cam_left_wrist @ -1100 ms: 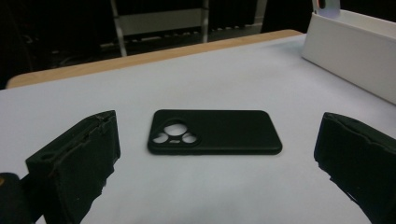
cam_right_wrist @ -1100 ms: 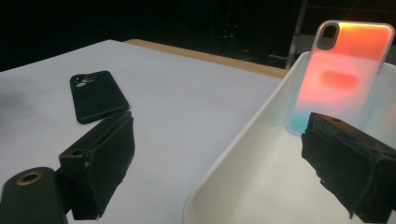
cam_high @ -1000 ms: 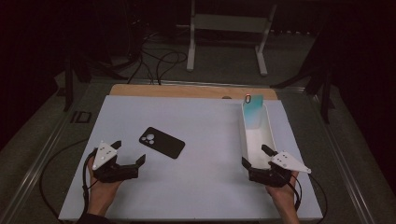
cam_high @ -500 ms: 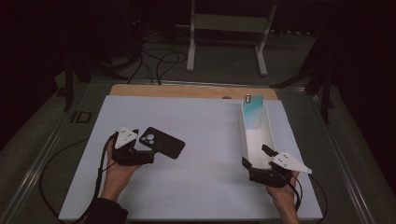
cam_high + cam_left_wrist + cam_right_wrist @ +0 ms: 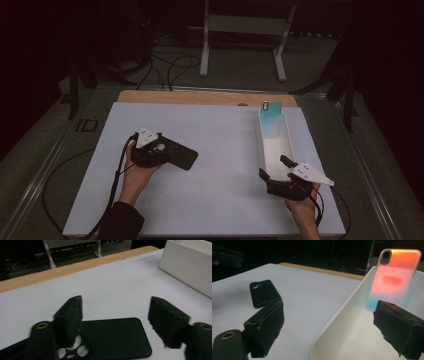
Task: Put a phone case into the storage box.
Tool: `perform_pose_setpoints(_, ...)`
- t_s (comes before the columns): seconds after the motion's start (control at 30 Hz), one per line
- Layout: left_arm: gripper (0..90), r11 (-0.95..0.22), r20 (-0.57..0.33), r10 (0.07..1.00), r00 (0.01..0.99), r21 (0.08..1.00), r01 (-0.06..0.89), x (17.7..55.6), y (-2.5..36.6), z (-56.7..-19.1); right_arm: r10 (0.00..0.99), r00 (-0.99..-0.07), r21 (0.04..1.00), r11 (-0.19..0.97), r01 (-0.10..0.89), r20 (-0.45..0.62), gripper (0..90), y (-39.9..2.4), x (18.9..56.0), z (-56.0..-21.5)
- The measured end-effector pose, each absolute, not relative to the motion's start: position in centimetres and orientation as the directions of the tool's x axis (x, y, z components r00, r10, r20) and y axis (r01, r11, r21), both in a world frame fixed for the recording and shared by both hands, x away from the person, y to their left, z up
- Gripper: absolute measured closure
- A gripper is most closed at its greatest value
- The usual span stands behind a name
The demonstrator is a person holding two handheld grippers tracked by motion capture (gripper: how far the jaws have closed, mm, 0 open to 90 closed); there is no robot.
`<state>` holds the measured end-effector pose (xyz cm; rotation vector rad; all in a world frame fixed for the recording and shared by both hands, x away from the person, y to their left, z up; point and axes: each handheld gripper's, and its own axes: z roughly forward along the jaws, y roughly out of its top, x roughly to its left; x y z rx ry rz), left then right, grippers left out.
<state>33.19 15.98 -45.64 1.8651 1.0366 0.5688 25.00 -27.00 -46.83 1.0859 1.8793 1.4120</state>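
Note:
A black phone case [image 5: 182, 157] lies flat, back up, left of the mat's middle. My left gripper [image 5: 162, 150] hovers over its camera-hole end. In the left gripper view the case [image 5: 112, 337] lies below and between the jaws. They have just been closing and stand apart, with no pad pressing on the case. A white tray [image 5: 287, 135] stands at the right, with an orange and teal phone case [image 5: 395, 275] leaning upright at its far end. My right gripper [image 5: 272, 166] is open at the tray's near end, its jaws either side of the tray's left wall [image 5: 332, 322].
A white mat [image 5: 225, 165] covers the table, with a wooden strip [image 5: 200, 97] along its far edge. A white metal stand [image 5: 240, 30] and cables sit on the dark floor beyond. Cables trail from both grippers toward the near edge.
My left hand has moved from the mat's near left up and right onto the black case's camera end, and its jaws have narrowed. The right hand has stayed put.

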Motion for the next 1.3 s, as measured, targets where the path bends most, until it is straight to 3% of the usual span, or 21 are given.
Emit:
perform_pose_setpoints(0.23,49.6,-0.247,-0.053,0.837,0.545,0.851,0.463,35.0,15.8,-46.8,0.85,-0.524,0.953,0.119,0.279,0.047,9.7,-27.0,25.0,-46.8)
perform_pose_setpoints(0.33,61.1,-0.255,-0.048,0.834,0.549,0.85,0.461,35.6,15.5,-47.2,0.85,-0.524,0.953,0.119,0.279,0.047,9.7,-27.0,25.0,-46.8)
perform_pose_setpoints(0.73,89.2,-0.278,-0.084,0.815,0.573,0.811,0.514,37.8,13.3,-48.9,0.85,-0.524,0.953,0.118,0.278,0.048,9.7,-27.0,25.0,-46.8)
perform_pose_setpoints(1.3,90.0,-0.305,-0.147,0.8,0.581,0.735,0.606,39.6,9.5,-51.2,0.852,-0.521,0.956,0.114,0.272,0.046,9.7,-27.1,24.9,-46.7)
